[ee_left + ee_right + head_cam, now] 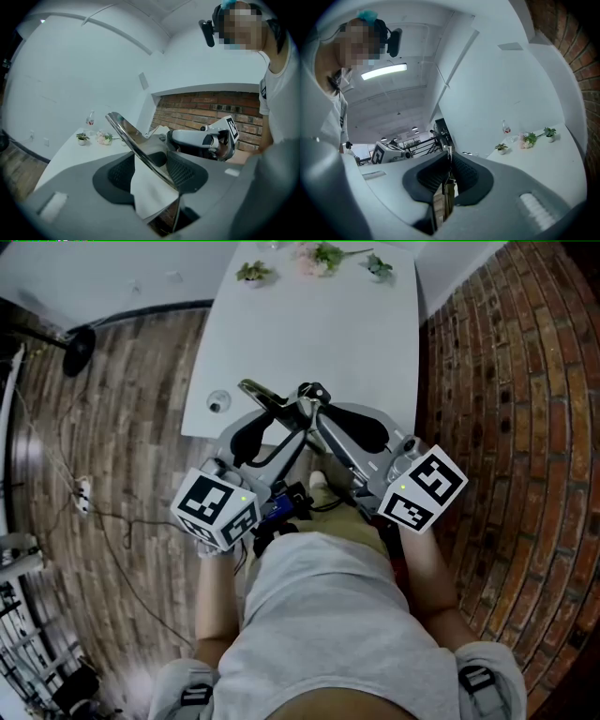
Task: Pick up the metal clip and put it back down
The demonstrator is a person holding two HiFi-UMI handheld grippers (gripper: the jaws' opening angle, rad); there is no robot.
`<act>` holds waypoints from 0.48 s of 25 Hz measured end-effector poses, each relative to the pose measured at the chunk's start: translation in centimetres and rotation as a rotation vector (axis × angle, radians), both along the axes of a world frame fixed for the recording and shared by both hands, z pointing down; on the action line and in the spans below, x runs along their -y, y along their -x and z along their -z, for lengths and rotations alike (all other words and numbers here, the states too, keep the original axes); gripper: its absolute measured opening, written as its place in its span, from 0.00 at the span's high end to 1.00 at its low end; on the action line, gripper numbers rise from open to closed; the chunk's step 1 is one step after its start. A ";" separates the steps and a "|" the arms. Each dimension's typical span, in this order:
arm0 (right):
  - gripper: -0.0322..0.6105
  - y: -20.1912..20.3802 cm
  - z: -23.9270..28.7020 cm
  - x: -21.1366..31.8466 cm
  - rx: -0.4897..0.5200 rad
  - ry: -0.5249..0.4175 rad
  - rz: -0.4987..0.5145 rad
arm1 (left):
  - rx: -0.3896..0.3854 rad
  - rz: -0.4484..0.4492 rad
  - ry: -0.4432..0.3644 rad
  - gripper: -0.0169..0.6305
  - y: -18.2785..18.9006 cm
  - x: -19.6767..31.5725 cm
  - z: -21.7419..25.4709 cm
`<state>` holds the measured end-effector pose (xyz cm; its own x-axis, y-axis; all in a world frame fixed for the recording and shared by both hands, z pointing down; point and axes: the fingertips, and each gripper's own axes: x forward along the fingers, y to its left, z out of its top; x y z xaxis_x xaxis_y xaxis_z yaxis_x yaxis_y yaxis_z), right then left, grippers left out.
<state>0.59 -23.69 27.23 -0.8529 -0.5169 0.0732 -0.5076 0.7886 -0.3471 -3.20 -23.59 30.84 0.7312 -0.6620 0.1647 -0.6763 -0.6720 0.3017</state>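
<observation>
The metal clip (255, 390) is up in the air over the near edge of the white table (309, 324), one shiny arm sticking out to the upper left. Both grippers meet at it and cross. My left gripper (272, 427) has its jaws wide apart. In the left gripper view the clip (136, 145) slants across that gap (152, 164), with a white sheet-like face beneath it. I cannot see the pads pressing on it. My right gripper (323, 413) stands nearly closed (447, 171) on a thin edge of the clip (449, 187).
Small potted plants (253, 273) and flowers (323, 257) line the table's far edge. A small round object (218, 402) sits at its near left corner. A brick wall (525, 381) rises on the right. On the left, wooden floor carries cables (112, 512) and a black stand base (78, 348).
</observation>
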 end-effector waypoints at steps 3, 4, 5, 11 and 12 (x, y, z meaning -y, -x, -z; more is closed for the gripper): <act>0.90 0.0 -0.8 0.5 0.008 0.035 0.000 | 0.015 0.003 0.014 0.63 0.0 0.5 -0.8; 0.90 -0.1 -1.1 0.7 0.010 0.046 0.000 | 0.015 0.002 0.020 0.63 -0.1 0.7 -1.1; 0.90 -0.2 -1.3 0.9 0.009 0.056 0.001 | 0.014 0.001 0.026 0.63 -0.1 0.9 -1.5; 0.91 -0.7 -3.1 2.8 0.013 0.111 -0.005 | 0.021 0.002 0.082 0.63 -0.7 2.7 -3.3; 0.91 -0.7 -3.5 3.1 0.019 0.124 -0.006 | 0.021 0.000 0.093 0.63 -0.7 3.0 -3.7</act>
